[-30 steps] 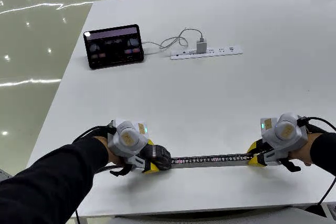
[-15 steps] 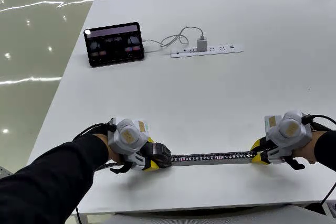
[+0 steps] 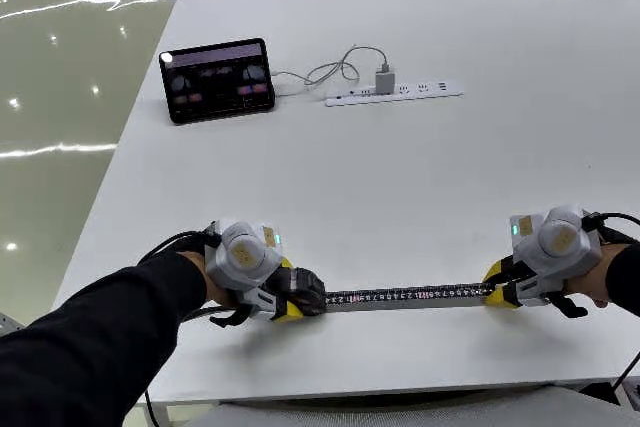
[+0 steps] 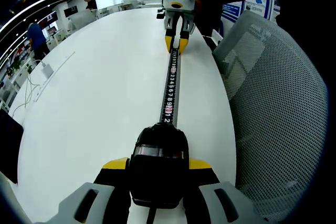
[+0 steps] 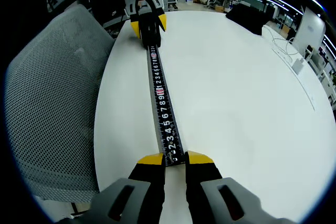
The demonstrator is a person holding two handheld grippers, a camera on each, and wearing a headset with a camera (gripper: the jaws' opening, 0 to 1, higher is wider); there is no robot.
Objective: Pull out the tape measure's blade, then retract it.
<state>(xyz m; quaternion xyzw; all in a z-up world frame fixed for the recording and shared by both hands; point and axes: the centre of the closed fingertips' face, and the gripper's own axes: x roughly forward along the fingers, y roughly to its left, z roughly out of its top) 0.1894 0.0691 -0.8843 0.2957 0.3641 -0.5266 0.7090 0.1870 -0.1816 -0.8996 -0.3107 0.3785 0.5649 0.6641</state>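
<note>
Left gripper: the left gripper (image 3: pixel 290 295) sits low at the near-left of the white table (image 3: pixel 400 177), jaws clamped on either side of the black tape measure case (image 3: pixel 306 292)
Case: it rests on the tabletop, and the left gripper view has it wedged squarely between the yellow jaw tips
Blade: and it's out! The blade (image 3: pixel 410 296) runs flat along the table's near edge from the case's mouth across to the other gripper, numbers facing up
Right gripper: the right gripper (image 3: pixel 495 287) is at the near-right, jaws closed tight on the far end of the blade (its own view shows the printed strip running straight in between the yellow tips)
Blade tip: the hook is probably tucked between those jaws, though it's hidden there
Grippers: well apart, facing each other along the blade
Far side: a tablet (image 3: pixel 217 80) with its screen lit stands at the back left, a white power strip (image 3: pixel 395 98) lies beside it with a charger (image 3: pixel 384 83) plugged in, and a cable (image 3: pixel 330 75) loops between the two
Chair: a grey mesh chair (image 4: pixel 278 103) backs right up against the table's near edge
</note>
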